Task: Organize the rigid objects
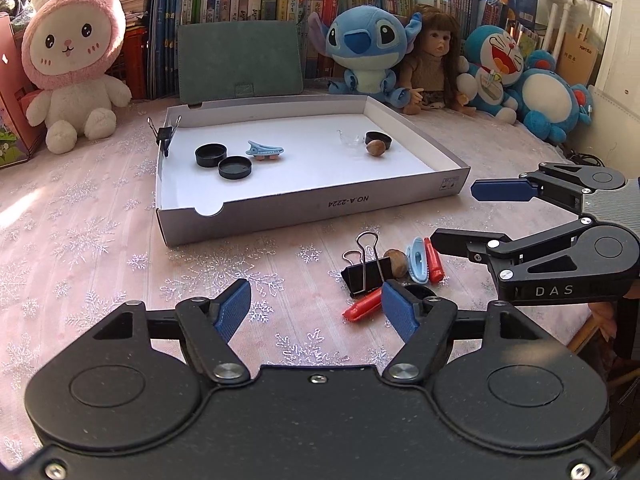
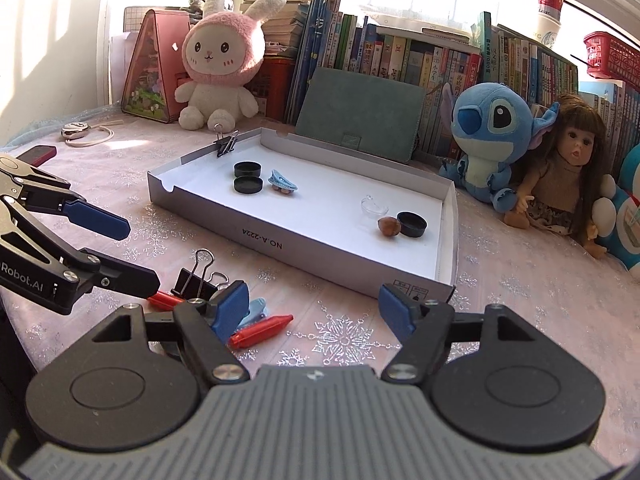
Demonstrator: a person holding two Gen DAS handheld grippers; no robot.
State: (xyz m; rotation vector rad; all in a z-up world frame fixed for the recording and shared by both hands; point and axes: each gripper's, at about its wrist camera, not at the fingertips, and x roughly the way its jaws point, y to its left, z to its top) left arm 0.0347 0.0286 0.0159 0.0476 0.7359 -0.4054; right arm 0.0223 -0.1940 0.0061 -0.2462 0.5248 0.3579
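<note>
A shallow white cardboard tray (image 1: pixel 312 204) (image 2: pixel 280 244) holds three black caps (image 1: pixel 235 167), a blue hair clip (image 1: pixel 264 150), a walnut (image 1: pixel 376 147), a clear dish (image 2: pixel 374 206), and a binder clip (image 1: pixel 164 134) on its rim. In front of it lie a black binder clip (image 1: pixel 366 274), a walnut (image 1: pixel 397 263), a blue clip (image 1: pixel 416 260) and two red crayons (image 1: pixel 362 306) (image 2: pixel 260 330). My left gripper (image 1: pixel 316 306) is open and empty, just left of this pile. My right gripper (image 2: pixel 314 310) is open and empty, just right of the pile; it also shows in the left wrist view (image 1: pixel 452 214).
Plush toys and a doll (image 1: pixel 430 60) line the back, before a row of books and a green pouch (image 1: pixel 240 62). A pink rabbit plush (image 1: pixel 70 60) sits at back left. A pink snowflake cloth (image 1: pixel 100 240) covers the table.
</note>
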